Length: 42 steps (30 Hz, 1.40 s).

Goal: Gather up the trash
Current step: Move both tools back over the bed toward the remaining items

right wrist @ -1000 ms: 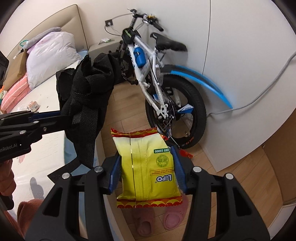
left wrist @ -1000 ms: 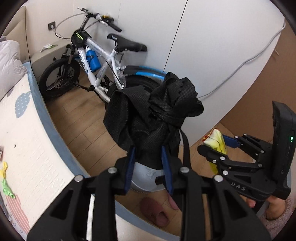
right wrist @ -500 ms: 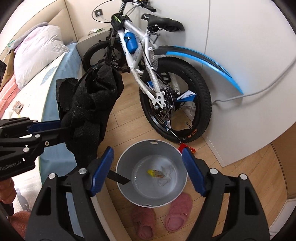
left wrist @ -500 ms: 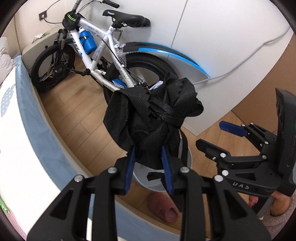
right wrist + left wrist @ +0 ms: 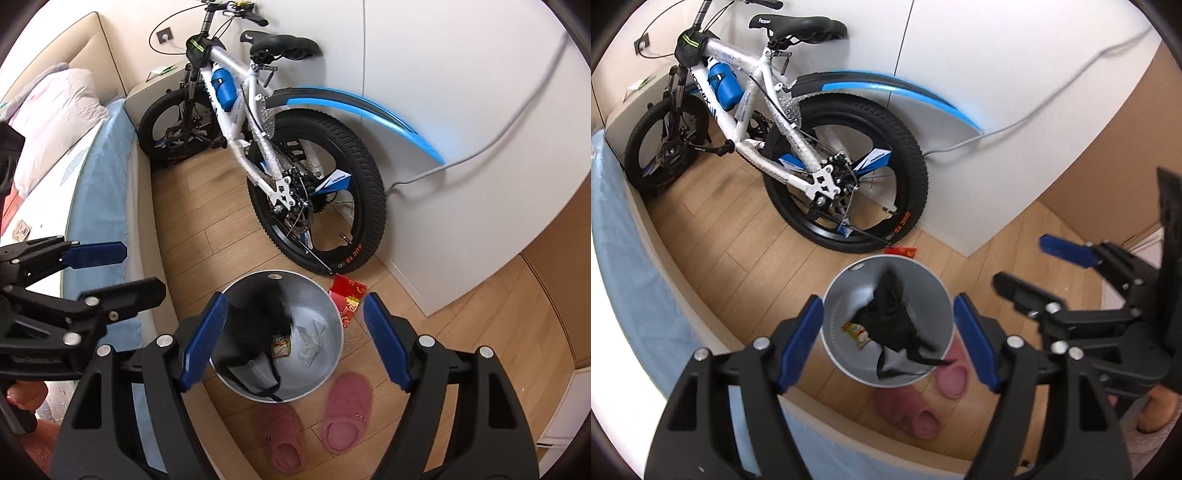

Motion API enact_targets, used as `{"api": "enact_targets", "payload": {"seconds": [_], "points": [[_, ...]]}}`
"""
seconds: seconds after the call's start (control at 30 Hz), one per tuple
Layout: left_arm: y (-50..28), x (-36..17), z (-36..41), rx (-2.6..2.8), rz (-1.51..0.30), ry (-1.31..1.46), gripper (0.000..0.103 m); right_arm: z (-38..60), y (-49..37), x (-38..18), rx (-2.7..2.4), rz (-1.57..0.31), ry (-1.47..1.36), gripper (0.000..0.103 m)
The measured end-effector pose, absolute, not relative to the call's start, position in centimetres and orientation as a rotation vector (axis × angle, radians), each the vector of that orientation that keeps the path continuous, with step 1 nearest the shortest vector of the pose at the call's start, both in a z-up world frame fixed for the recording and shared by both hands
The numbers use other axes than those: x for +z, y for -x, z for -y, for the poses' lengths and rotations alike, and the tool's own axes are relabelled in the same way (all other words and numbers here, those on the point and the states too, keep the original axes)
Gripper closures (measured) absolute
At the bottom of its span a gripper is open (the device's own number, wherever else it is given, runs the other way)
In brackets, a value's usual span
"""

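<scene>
A round grey trash bin (image 5: 834, 310) stands on the wood floor beside the bed; it also shows in the right wrist view (image 5: 328, 306). Inside lie a black mesh cloth (image 5: 890, 317), also seen in the right wrist view (image 5: 255, 325), a yellow snack packet (image 5: 855, 330) (image 5: 281, 345) and crumpled white paper (image 5: 310, 338). My left gripper (image 5: 886, 341) is open and empty above the bin. My right gripper (image 5: 293, 339) is open and empty above it too, and shows at the right of the left wrist view (image 5: 1034, 266).
A white and blue bicycle (image 5: 258, 147) leans on the white wall behind the bin. A red packet (image 5: 349, 297) lies on the floor by its rear wheel. Pink slippers (image 5: 345, 410) sit in front of the bin. The bed (image 5: 92, 177) runs along the left.
My right gripper opened and dropped the yellow snack packet into the bin. Then my left gripper opened and the black mesh cloth fell into the bin. Both views tilted down toward the bin.
</scene>
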<state>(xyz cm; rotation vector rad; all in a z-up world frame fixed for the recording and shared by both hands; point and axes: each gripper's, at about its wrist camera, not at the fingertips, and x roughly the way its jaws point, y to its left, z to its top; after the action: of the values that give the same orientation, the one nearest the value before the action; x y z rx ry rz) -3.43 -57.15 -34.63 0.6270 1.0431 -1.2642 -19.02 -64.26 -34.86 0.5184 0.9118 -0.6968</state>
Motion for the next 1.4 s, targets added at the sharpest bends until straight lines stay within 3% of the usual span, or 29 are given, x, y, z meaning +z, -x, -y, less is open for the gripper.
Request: {"api": "enact_targets", "payload": {"seconds": [0.3,0.6,1.4], "points": [[1.1,-33.0,52.9,-1.159,-1.049,-0.577,0.030,62.3,17.9,-33.2,-0.653,-0.907,-0.491,0.030],[-1.7,-28.8,43.9,-1.031,-1.010,-0.480,0.030,55.6,14.2,-28.6,-0.543,-0.885,-0.379,0.030],[-11.0,-18.7,6.8,-0.442,-0.895,-0.215,0.030,23.7,-2.8,-17.9,0.012,-0.803,-0.091,0.030]]}}
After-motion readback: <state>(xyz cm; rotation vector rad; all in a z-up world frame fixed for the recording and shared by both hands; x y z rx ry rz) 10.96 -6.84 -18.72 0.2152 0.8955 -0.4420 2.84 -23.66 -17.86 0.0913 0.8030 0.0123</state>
